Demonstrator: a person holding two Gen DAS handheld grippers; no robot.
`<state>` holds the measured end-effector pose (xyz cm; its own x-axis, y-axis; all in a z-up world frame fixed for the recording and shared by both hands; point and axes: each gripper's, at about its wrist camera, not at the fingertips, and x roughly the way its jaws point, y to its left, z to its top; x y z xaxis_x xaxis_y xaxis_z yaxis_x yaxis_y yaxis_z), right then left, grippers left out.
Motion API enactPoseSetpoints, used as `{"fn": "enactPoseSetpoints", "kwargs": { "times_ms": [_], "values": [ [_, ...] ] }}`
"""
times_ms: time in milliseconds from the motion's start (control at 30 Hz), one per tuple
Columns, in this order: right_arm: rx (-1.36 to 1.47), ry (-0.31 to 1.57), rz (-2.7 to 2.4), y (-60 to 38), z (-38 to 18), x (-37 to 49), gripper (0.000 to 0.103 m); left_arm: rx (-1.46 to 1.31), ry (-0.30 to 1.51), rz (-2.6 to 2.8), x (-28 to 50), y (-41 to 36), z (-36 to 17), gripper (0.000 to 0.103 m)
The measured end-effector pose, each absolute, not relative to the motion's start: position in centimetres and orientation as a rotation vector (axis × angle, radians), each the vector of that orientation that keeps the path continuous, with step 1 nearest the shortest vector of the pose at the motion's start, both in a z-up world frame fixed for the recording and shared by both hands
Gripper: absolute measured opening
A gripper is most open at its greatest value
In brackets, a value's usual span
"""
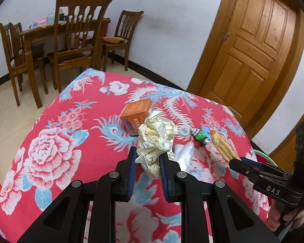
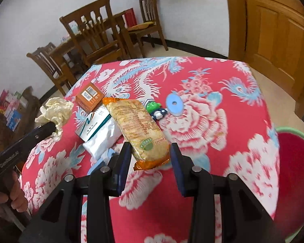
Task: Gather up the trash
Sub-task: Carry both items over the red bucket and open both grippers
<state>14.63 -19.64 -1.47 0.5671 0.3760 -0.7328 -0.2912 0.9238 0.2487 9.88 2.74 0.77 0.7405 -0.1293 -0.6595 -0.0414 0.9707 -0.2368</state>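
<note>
The left gripper [image 1: 147,162] is clamped on the crumpled cream-yellow paper ball [image 1: 155,139], which stands up at 12 o'clock from its blue pads and is lifted clear of the red floral tablecloth [image 1: 56,141]. The right gripper [image 2: 150,158] has its jaws around the near end of the orange-edged clear plastic packet of biscuits [image 2: 138,129]. The left pad touches the wrapper, but at the right pad a small gap seems to remain, so I judge the hold is loose (the far end probably still leans on the other things). Under the packet, at 10 o'clock, lie the white and teal flat carton [image 2: 94,124] and a white plastic pouch [image 2: 103,139]. Farther, at 11 o'clock, is the small orange cardboard box [image 2: 89,98]. At 1 o'clock lie a green toy figure [image 2: 155,109] and a pale blue disc [image 2: 174,104]. The red basin with green rim [image 2: 293,162] at 3 o'clock may be the place for trash.
</note>
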Motion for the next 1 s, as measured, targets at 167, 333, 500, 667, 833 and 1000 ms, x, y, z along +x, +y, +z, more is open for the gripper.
{"fn": "enactPoseSetpoints", "kwargs": {
  "times_ms": [167,333,500,667,833,1000],
  "values": [
    [0.134,0.855,0.363,-21.2,-0.5,12.7,0.042,-0.226,0.736,-0.078,9.7,1.4,1.2,0.021],
    [0.176,0.824,0.332,-23.0,0.5,11.3,0.042,-0.208,0.733,-0.104,9.5,-0.1,1.6,0.021],
    [0.200,0.799,0.301,-24.7,1.4,9.7,0.042,-0.189,0.732,-0.134,9.4,-1.7,1.9,0.021],
    [0.225,0.779,0.256,-26.6,2.0,8.2,0.042,-0.162,0.729,-0.176,9.3,-4.0,2.3,0.021],
    [0.249,0.763,0.201,-29.0,2.3,6.8,0.042,-0.134,0.725,-0.220,9.3,-6.2,2.7,0.021],
    [0.265,0.749,0.150,-31.0,2.7,5.7,0.042,-0.113,0.724,-0.258,9.4,-8.3,2.9,0.021]
  ]
}}
